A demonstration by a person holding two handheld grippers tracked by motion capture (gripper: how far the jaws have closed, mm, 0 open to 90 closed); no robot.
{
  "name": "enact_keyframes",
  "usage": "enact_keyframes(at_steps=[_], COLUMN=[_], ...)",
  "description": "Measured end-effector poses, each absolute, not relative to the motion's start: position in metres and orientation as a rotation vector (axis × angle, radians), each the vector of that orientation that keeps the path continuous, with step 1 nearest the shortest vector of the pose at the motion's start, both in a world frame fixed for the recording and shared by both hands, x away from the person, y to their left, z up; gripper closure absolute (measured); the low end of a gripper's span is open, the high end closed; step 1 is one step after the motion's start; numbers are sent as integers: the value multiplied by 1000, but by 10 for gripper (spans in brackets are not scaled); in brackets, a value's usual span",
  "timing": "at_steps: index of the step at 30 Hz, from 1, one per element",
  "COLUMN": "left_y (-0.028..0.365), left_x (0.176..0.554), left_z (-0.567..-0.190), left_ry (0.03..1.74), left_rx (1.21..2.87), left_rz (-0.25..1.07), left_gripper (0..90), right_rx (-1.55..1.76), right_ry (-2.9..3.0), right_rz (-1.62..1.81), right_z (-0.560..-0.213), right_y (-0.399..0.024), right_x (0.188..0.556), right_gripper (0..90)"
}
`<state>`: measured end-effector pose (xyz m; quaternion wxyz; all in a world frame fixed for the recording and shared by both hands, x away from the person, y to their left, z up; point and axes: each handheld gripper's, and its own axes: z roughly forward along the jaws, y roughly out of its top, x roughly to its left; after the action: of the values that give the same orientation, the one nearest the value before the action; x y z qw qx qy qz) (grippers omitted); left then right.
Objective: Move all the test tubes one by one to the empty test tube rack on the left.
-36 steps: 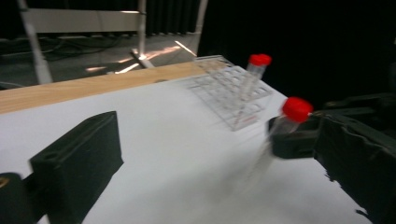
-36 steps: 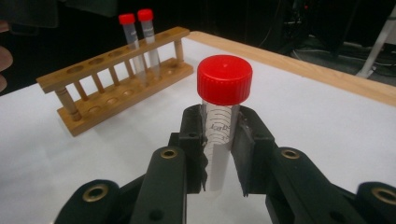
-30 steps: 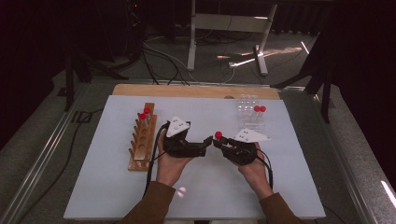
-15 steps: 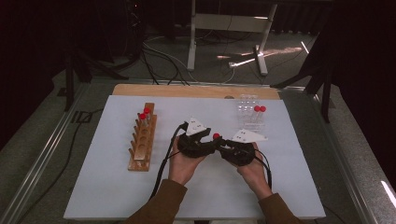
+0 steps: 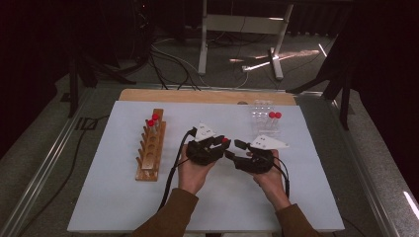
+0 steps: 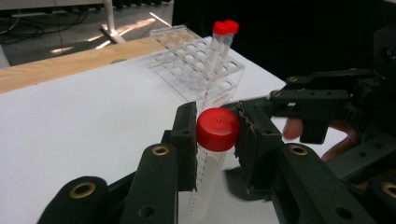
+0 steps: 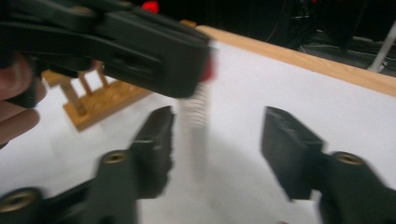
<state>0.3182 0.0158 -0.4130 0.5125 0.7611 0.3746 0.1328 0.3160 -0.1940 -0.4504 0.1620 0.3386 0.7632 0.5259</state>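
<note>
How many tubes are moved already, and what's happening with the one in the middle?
Two red-capped tubes already stand in the wooden rack. In hand: the left gripper is shut on a red-capped tube at its cap, while the right gripper, its jaws just opening, stands apart from it, so it looks passed over. Left: racking it, then the two tubes waiting in the clear rack.
</note>
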Motion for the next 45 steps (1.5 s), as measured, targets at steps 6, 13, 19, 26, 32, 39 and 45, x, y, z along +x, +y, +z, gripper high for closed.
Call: enact_keyframes(at_steps=[6, 13, 19, 26, 32, 39, 45], left_y=[28, 44, 59, 79, 98, 122, 140], left_x=[320, 323, 324, 328, 330, 333, 334], left_z=[-408, -401, -393, -387, -381, -373, -368], left_ry=[924, 952, 971, 1000, 1020, 1047, 1077], left_rx=[1815, 1780, 1755, 1741, 1730, 1705, 1689], left_rz=[347, 379, 411, 461, 505, 553, 588], left_gripper=[710, 710, 710, 710, 710, 710, 710], right_rx=[1029, 1065, 1096, 1113, 1126, 1135, 1141], right_ry=[2111, 2073, 2030, 1989, 1962, 1954, 1948], right_rz=[1492, 1476, 1477, 1506, 1518, 1521, 1528], right_z=[-451, -449, -446, -443, -440, -438, -438], right_y=[-208, -219, -229, -240, -248, -251, -253], right_x=[319, 320, 321, 321, 322, 322, 323], right_gripper=[174, 45, 0, 0, 0, 0, 0])
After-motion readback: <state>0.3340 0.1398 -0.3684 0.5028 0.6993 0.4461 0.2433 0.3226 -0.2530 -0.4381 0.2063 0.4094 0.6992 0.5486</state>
